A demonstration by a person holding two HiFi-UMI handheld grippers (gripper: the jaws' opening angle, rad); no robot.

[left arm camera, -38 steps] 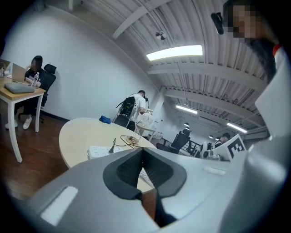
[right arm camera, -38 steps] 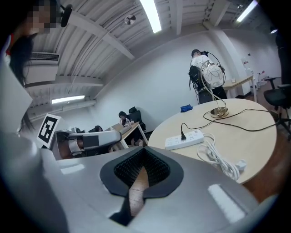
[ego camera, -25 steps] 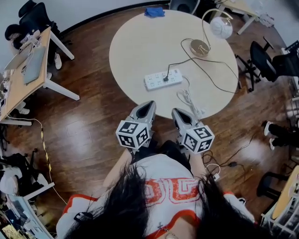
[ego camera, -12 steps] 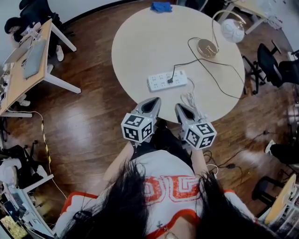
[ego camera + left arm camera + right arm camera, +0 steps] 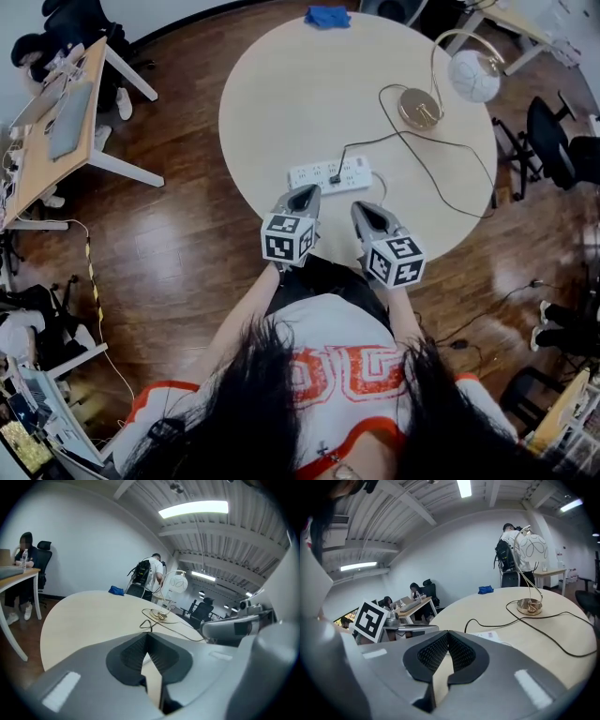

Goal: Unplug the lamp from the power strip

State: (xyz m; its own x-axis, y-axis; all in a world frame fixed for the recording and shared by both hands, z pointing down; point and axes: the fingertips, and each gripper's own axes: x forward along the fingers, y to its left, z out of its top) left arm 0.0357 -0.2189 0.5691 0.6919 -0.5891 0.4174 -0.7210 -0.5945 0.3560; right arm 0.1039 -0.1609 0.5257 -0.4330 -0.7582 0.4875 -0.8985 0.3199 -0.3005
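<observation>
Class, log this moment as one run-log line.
lamp plug: in power strip | left gripper: shut, empty | right gripper: shut, empty

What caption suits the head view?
Left gripper and right gripper, both shut, hover before the power strip with lamp plugged in.

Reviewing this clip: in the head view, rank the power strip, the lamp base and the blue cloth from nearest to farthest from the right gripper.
From the right gripper:
1. power strip, just ahead of it, near the close edge of the table.
2. lamp base, farther back on the right.
3. blue cloth, at the table's far edge.
</observation>
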